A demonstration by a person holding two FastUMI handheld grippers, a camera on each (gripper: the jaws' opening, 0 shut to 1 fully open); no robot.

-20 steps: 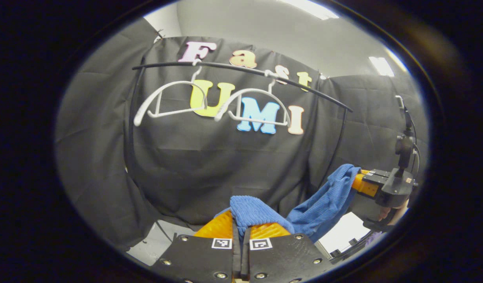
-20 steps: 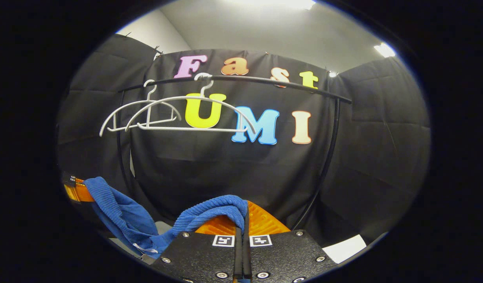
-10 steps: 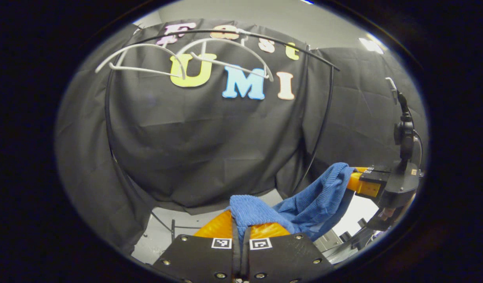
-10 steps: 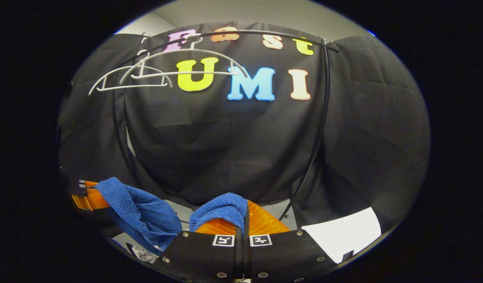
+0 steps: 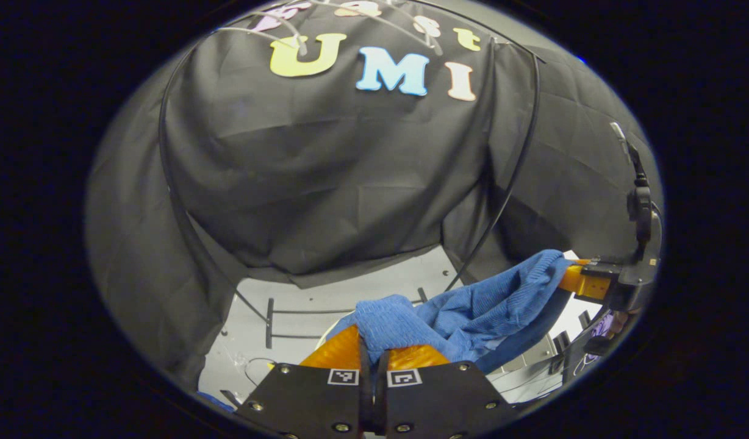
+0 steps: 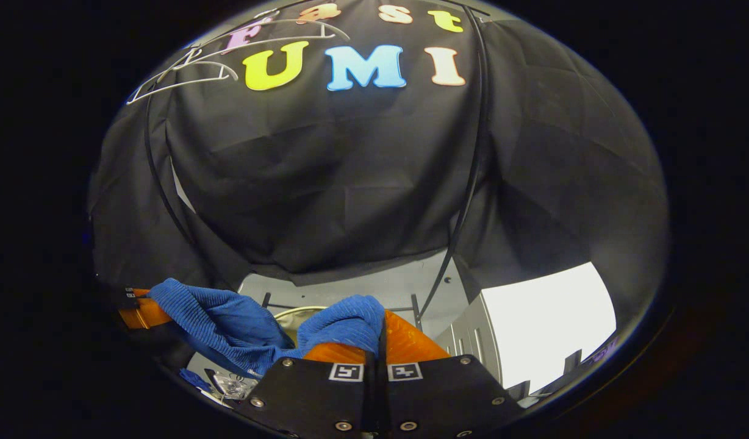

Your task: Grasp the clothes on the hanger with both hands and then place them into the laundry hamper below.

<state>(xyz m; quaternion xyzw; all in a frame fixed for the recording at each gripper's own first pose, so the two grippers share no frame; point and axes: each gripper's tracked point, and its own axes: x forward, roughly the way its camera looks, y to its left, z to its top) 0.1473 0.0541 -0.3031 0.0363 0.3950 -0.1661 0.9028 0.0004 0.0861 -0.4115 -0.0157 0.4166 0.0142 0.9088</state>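
The blue ribbed garment (image 5: 472,308) is off the hangers and sags between my two grippers. My left gripper (image 5: 372,350) is shut on one bunched end of it at the bottom of the left gripper view. There my right gripper (image 5: 579,281) pinches the other end at the right. In the right gripper view my right gripper (image 6: 382,332) is shut on a fold of the garment (image 6: 341,320), and my left gripper (image 6: 139,311) holds the far end at the left. A pale curved hamper rim (image 6: 301,311) peeks out just below the cloth.
Two bare white hangers (image 6: 185,76) hang on the black rail high above. The rack's black pole (image 6: 466,183) runs down to foot bars (image 5: 271,314) on the grey floor. A white panel (image 6: 545,317) stands at the lower right.
Both grippers have come down and tipped downward with the garment still held. The hangers have slid to the top of both views, and the floor, rack feet and hamper rim have come into sight.
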